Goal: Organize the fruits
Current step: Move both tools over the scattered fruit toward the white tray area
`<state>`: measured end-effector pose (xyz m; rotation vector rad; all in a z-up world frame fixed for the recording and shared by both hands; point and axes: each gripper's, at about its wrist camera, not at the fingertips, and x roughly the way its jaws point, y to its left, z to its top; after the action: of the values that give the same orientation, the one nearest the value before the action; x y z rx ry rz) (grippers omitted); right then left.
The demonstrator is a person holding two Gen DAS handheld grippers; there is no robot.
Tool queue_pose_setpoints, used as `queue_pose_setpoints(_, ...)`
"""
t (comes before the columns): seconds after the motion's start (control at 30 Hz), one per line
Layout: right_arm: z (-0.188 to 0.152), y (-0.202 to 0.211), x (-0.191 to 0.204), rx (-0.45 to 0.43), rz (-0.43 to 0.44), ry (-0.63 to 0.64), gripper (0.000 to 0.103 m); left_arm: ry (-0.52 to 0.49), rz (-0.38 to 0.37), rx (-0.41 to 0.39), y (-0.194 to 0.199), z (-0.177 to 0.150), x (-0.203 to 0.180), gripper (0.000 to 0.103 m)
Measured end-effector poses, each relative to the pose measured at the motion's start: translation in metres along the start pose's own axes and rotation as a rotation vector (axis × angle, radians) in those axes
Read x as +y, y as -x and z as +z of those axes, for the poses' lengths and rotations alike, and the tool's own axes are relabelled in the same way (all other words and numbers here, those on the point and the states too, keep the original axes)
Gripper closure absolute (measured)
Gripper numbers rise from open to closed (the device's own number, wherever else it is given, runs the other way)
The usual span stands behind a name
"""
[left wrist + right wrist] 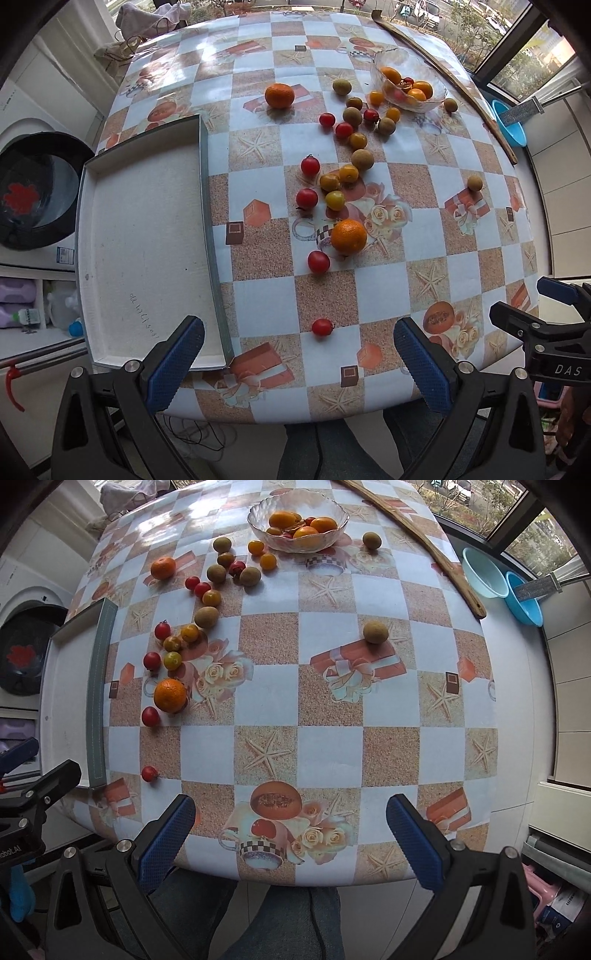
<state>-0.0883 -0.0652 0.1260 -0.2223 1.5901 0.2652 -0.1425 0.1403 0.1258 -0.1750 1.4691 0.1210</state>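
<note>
Loose fruit lies across the checked tablecloth: two oranges (348, 236) (279, 95), several red cherry tomatoes (322, 326), yellow tomatoes (335, 200) and brown longans (362, 159). A glass bowl (430, 105) at the far side holds more fruit. An empty white tray (144, 236) sits on the left. My left gripper (299, 360) hovers open over the near table edge, nothing between its fingers. My right gripper (291, 836) is open too, above the near edge in the right wrist view, with the orange (170, 695), a lone longan (375, 631) and the bowl (341, 526) ahead.
A long wooden stick (417, 542) lies along the table's far right edge. Two blue basins (484, 578) sit beyond it by the window. A washing machine (33, 192) stands left of the table. A person's legs (280, 919) are below the near edge.
</note>
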Motion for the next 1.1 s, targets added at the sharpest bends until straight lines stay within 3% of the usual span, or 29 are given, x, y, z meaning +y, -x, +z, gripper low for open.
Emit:
queue_pose_setpoints(0.57,-0.002,-0.019,-0.012,0.046,0.005,-0.048,0.0,-0.015,0.014,0.031,-0.02,0.005,-0.006,0.0)
queue_pose_setpoints(1.1,0.021,-0.026,-0.018,0.041,0.013,-0.059,0.0,0.004,0.021,-0.019,-0.036,0.041,0.006,0.0)
